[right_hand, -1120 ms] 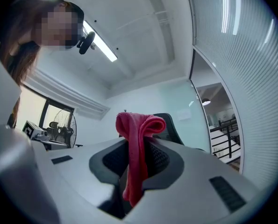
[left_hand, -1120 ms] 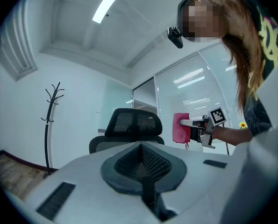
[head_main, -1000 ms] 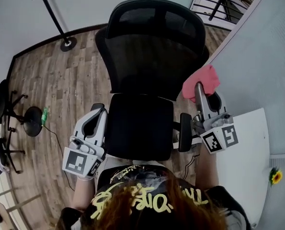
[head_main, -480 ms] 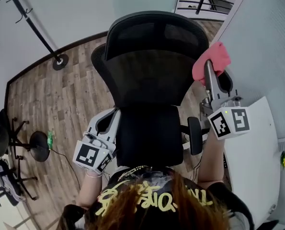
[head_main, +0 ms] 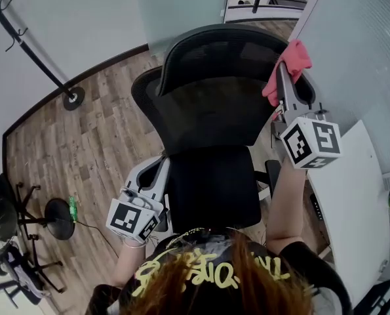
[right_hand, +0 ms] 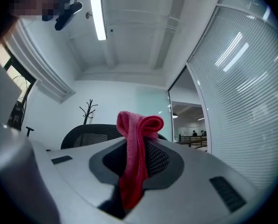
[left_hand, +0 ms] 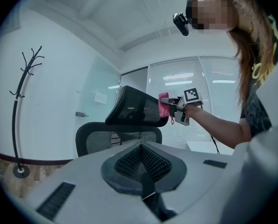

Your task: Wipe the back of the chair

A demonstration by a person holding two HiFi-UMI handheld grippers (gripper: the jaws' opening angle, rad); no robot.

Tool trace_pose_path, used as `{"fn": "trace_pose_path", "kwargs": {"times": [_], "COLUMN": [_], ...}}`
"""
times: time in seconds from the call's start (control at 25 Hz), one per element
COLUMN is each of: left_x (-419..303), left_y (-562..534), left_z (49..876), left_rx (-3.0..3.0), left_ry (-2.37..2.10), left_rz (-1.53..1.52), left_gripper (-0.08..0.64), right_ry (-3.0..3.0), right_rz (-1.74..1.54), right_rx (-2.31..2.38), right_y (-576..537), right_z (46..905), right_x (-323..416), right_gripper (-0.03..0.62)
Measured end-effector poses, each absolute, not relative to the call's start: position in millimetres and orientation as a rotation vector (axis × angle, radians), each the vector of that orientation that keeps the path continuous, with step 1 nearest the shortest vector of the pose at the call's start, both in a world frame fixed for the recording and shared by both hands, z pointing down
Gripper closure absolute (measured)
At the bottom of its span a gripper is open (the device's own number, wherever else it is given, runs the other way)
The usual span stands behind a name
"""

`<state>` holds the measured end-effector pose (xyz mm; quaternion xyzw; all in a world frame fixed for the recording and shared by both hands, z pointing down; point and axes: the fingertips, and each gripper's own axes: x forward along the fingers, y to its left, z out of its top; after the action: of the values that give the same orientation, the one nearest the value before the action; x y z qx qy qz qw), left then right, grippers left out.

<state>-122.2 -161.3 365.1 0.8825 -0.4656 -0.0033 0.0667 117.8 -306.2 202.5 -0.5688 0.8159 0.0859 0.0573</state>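
The right gripper (head_main: pixel 281 76) is clenched on a pink cloth (head_main: pixel 292 59), held at the top right corner of the chair (head_main: pixel 208 113). The left gripper (head_main: pixel 156 170) (jaws together, nothing between them) hangs low beside the seat's (head_main: pixel 211 186) left edge.
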Motion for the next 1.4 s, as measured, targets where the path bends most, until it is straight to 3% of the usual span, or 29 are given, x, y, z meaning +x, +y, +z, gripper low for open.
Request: {"fn": "trace_pose_path", "kwargs": {"times": [0.56, 1.4], "left_x": [-154.6, -158.4], "left_y": [-168.2, -166.4], "left_z": [383.7, 381.4], "left_rx": [2.617, 2.653], "left_ry": [-1.395, -1.362], "left_rz": [-0.017, -0.017], "left_gripper": [0.569, 0.570], "right_ry": [2.576, 2.716], "right_rz": [0.298, 0.371], "right_rx": [-1.507, -1.248], "right_y": [-315.7, -283.6], "right_z": [196.3, 201.8], "right_x": [7.6, -89.3], "right_gripper": [0.518, 0.518]}}
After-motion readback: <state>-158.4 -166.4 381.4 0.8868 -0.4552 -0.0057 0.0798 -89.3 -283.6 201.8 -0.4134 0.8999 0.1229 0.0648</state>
